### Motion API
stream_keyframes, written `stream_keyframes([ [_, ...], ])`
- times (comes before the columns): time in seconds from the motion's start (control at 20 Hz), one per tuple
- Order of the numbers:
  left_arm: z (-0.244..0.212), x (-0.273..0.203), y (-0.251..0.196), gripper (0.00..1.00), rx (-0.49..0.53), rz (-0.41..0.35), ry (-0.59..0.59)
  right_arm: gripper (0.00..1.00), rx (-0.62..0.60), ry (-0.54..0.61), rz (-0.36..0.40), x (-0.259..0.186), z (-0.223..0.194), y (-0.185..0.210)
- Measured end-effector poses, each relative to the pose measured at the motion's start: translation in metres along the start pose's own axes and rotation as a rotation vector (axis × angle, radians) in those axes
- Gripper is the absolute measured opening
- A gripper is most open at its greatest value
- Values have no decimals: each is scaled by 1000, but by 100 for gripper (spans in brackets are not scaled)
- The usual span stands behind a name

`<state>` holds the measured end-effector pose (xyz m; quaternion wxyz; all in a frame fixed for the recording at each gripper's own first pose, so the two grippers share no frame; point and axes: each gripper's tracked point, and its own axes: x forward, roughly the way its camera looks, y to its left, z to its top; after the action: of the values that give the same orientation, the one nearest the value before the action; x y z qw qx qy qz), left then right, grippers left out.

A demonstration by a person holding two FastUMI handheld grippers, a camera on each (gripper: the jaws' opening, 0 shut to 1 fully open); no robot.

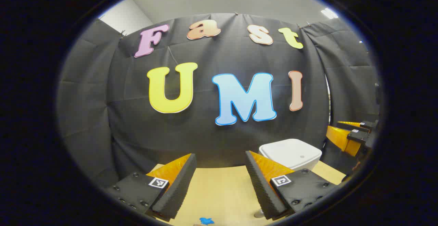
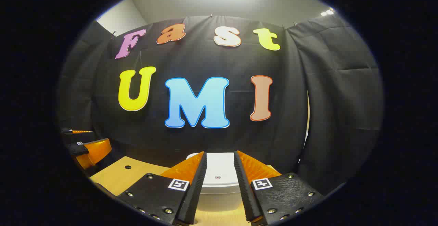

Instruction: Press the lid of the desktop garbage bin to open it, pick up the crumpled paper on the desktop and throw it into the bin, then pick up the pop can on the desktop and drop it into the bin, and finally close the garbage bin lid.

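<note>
Left tongs point(image 1: 220, 159) released above table point(image 1: 219, 188); right tongs point(image 2: 220, 155) parted, framing bin point(image 2: 219, 174), lid apparently down.

White bin, tan counter, black cloth wall

The bin point(image 2: 219, 173) is plain white all over, its lid point(image 1: 291, 152) marked by one small dark dot near the front edge. The counter point(image 1: 219, 191) is a light yellowish tan with a small bright blue scrap point(image 1: 206, 221) on it. Each gripper body carries a small black-and-white square tag point(image 2: 178, 184).
</note>
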<state>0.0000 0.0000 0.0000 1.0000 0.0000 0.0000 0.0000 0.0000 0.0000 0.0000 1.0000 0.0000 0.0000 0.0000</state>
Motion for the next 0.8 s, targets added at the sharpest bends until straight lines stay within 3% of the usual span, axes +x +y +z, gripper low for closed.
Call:
stream_keyframes([
  [0.1,-1,1,-2,95,1,0,-1,22,5,0,19,3,0,2],
  [0.25,1,0,-7,95,1,-6,-5,19,-5,-9,2,6,0,-3],
  [0.3,0,2,-7,95,1,-7,-6,3,1,-8,12,9,1,1],
  [0.8,3,4,-4,95,-1,-1,-20,6,19,46,44,29,-18,0],
])
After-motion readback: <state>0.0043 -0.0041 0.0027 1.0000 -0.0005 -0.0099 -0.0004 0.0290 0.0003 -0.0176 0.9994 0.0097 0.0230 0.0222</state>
